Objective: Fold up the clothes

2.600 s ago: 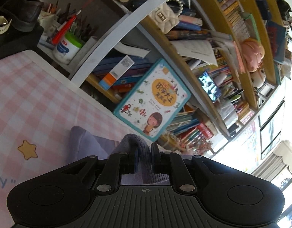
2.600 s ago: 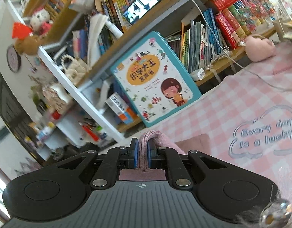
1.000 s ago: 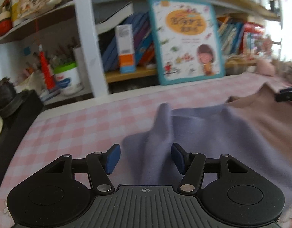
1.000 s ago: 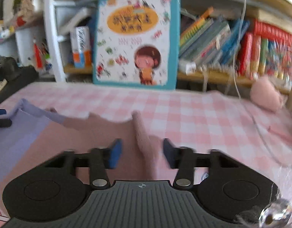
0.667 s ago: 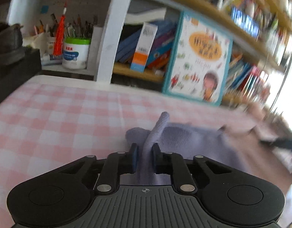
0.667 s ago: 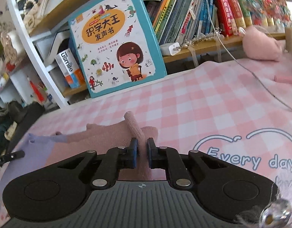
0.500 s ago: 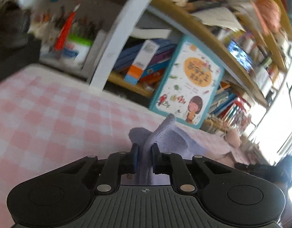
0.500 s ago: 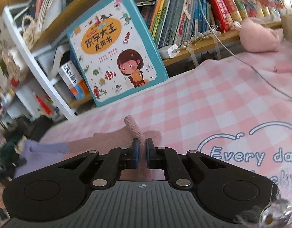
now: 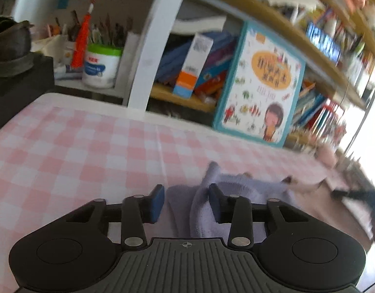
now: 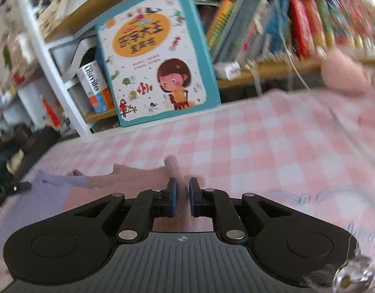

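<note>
Right wrist: garment (image 10: 119, 183), long axis sideways, ridge in tight right claw (image 10: 182, 195); left claw (image 9: 185, 200) wide.

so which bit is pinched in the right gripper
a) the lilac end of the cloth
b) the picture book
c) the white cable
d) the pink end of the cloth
d: in the right wrist view the right gripper has its pads closed on a raised ridge of the pink end of the cloth, while the lilac end lies off to the left, clear of its pads.
</note>
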Demonstrator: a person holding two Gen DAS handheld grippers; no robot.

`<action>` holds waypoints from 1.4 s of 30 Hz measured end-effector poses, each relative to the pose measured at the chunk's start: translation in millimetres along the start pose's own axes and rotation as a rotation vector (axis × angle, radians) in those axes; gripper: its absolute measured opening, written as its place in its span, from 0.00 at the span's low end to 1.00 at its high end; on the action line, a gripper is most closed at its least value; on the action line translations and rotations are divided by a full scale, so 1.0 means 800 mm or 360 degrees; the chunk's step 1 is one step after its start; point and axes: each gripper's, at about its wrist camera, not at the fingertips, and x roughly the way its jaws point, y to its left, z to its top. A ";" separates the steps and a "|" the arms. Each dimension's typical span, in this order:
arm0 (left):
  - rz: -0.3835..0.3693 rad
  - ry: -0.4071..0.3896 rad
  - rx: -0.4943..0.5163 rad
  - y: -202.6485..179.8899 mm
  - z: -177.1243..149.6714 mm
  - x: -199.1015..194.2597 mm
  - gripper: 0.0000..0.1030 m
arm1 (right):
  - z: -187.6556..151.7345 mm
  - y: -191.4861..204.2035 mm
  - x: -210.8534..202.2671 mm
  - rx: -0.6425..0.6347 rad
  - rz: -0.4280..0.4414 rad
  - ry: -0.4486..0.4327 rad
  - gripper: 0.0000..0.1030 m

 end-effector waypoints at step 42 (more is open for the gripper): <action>-0.0232 0.0014 -0.0466 0.052 -0.029 -0.003 0.21 | -0.021 -0.038 -0.003 0.0316 0.0141 0.0071 0.07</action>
